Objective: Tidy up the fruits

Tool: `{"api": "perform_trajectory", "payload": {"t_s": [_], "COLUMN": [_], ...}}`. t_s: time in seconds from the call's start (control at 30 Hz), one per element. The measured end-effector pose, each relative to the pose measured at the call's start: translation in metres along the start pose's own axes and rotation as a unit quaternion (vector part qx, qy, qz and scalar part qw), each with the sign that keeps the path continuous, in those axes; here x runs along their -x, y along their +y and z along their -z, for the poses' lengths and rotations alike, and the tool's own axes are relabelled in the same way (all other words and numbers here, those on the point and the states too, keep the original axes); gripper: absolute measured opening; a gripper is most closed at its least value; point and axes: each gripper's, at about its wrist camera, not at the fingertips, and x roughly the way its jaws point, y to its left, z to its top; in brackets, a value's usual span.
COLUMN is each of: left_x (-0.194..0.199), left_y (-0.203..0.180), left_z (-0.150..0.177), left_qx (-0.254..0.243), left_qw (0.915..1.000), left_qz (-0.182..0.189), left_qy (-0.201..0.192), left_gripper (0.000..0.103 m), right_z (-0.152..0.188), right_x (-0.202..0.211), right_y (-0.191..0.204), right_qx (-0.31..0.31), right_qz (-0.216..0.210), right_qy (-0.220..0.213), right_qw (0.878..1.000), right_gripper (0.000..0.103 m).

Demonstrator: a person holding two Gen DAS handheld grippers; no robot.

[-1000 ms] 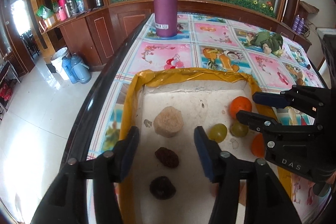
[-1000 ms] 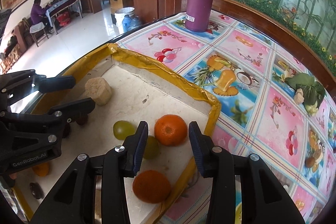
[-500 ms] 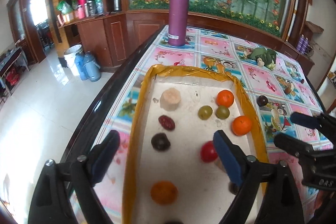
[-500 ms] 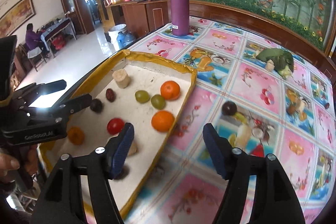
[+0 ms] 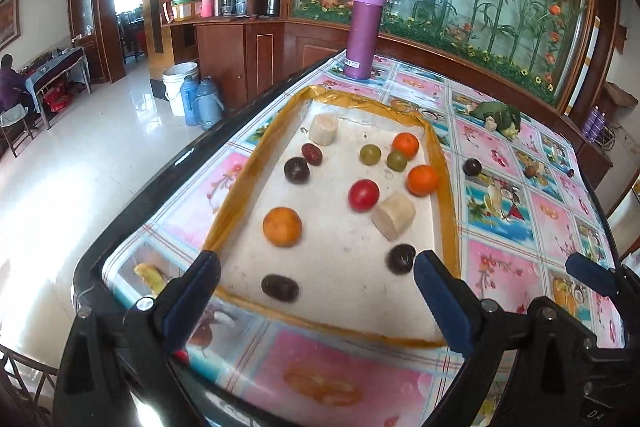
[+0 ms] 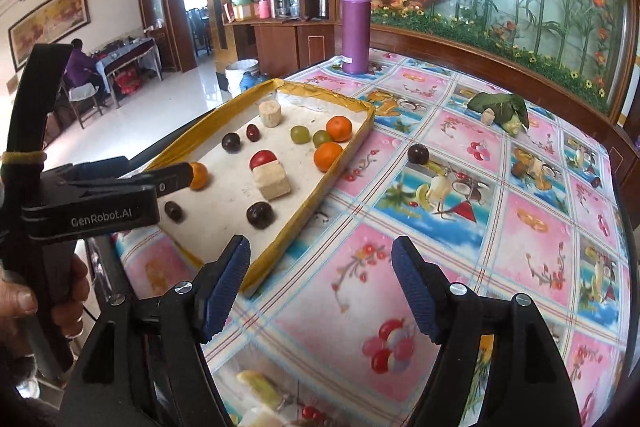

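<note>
A: Item one, the tray (image 5: pixel 448 223). Shallow, white-floored, rimmed in yellow tape, at the centre of the left wrist view, resting on the counter (image 5: pixel 496 163) with its fruit-print cloth.

B: Contents?

A: Three oranges: one at the tray's upper right (image 5: pixel 405 143), one just below it by the right rim (image 5: pixel 422 180), one left of centre (image 5: pixel 282 227). Two green grapes (image 5: pixel 369 154) side by side next to the upper orange. One red tomato (image 5: pixel 363 195) mid-tray, and just beside it, to the lower right, a pale cut chunk (image 5: pixel 394 216), possibly banana. A second pale chunk (image 5: pixel 323 129) stands upright near the top rim. Dark fruits: a reddish date (image 5: pixel 311 153), a round plum-like one (image 5: pixel 296 170), another at lower right (image 5: pixel 401 259), an oval one at the bottom (image 5: pixel 280 287).

B: Anything outside the tray?

A: One dark round fruit (image 6: pixel 418 154) on the cloth, right of the tray, well apart from it. A leafy green vegetable (image 6: pixel 500 109) at upper right. A purple flask (image 5: pixel 364 31) upright beyond the tray's top edge.

B: And the tongs?

A: Left tongs (image 5: pixel 316 297) at the bottom of the left wrist view, jaws spread wide, having just been opening, nothing gripped; the tray's near edge shows between them. Right tongs (image 6: pixel 322 287) at the bottom of the right wrist view, partly spread, also just opening, empty above bare cloth. A hand (image 6: pixel 24 301) grips the left handle at lower left of that view.
</note>
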Motion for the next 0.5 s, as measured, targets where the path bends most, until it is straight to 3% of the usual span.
{"api": "perform_trajectory", "payload": {"t_s": [0.27,0.5], "left_x": [0.017,0.028], "left_y": [0.011,0.020], "left_z": [0.017,0.023], "left_qx": [-0.016,-0.042], "left_qw": [0.9996,0.9982], "left_qz": [0.008,0.021], "left_qy": [-0.022,-0.038], "left_gripper": [0.099,0.099], "right_z": [0.024,0.033], "right_x": [0.019,0.033], "right_y": [0.017,0.032], "right_qx": [-0.001,-0.048], "right_qz": [0.040,0.070], "right_qy": [-0.012,-0.027], "right_qw": [0.999,0.996], "right_gripper": [0.073,0.073]}}
